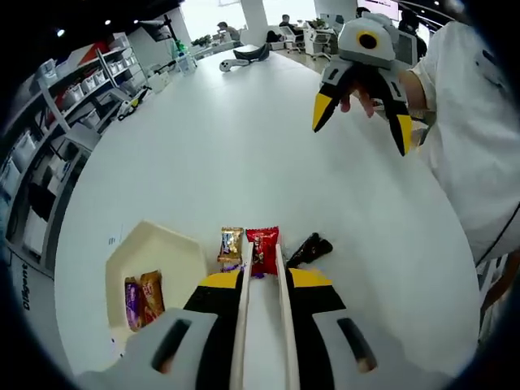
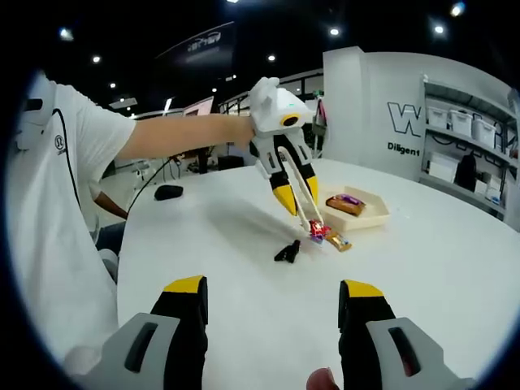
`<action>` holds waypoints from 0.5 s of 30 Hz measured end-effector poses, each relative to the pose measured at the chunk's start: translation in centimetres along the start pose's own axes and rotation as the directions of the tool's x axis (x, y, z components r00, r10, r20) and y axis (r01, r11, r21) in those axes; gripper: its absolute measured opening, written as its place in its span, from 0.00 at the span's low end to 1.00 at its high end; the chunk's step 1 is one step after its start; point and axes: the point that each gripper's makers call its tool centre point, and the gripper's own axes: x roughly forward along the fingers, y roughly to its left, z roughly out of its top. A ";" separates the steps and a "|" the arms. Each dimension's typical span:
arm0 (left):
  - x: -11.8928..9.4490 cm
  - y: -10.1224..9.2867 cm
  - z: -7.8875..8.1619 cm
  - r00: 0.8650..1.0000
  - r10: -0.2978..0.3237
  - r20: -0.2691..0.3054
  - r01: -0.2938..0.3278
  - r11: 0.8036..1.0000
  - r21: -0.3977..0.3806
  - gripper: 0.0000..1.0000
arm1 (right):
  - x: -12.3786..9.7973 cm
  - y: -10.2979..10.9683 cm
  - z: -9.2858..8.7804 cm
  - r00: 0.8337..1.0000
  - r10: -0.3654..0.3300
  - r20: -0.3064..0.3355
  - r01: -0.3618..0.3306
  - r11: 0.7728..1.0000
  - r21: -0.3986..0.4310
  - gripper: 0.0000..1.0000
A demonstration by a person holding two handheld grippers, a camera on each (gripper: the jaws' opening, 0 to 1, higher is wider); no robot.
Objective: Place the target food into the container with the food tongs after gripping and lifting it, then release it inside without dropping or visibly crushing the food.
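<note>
My left gripper [image 1: 264, 278] is shut on the cream food tongs [image 1: 283, 325]. The tong tips reach down to a red snack packet [image 1: 262, 250] lying on the white table [image 1: 244, 154], one tip on each side of it. A gold packet [image 1: 231, 244] lies just left of it and a dark packet [image 1: 309, 249] just right. In the right gripper view, the left gripper [image 2: 297, 195] slants the tongs [image 2: 305, 214] onto the red packet [image 2: 318, 231], beside the gold packet [image 2: 338, 241] and the dark packet [image 2: 287, 252]. My right gripper [image 2: 272, 286] [image 1: 361, 130] is open, holding nothing, above the table.
A cream tray [image 1: 166, 248] [image 2: 375, 216] holding a purple and an orange snack sits beside the packets. A black mouse [image 2: 168, 192] lies near the table edge. The person's white shirt [image 1: 479, 138] is close by. Shelving [image 1: 65, 122] lines one side of the room.
</note>
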 end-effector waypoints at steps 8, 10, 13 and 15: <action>-2.5 0.9 -0.5 0.999 0.050 0.007 -0.050 0.998 -0.024 0.18 | 0.2 0.1 0.2 1.000 0.006 0.001 -0.006 1.000 -0.005 0.62; -3.0 1.1 -0.7 0.998 0.060 0.006 -0.060 0.998 -0.032 0.18 | 0.3 0.2 0.3 1.000 0.008 0.002 -0.008 1.000 -0.007 0.62; -3.5 1.5 -0.9 0.997 0.077 0.015 -0.076 0.996 -0.045 0.18 | 0.3 0.2 0.3 1.000 0.007 0.003 -0.007 1.000 -0.008 0.62; -3.8 1.8 -1.1 0.996 0.084 0.012 -0.083 0.995 -0.051 0.19 | 0.3 0.2 0.4 1.000 0.007 0.003 -0.007 1.000 -0.009 0.62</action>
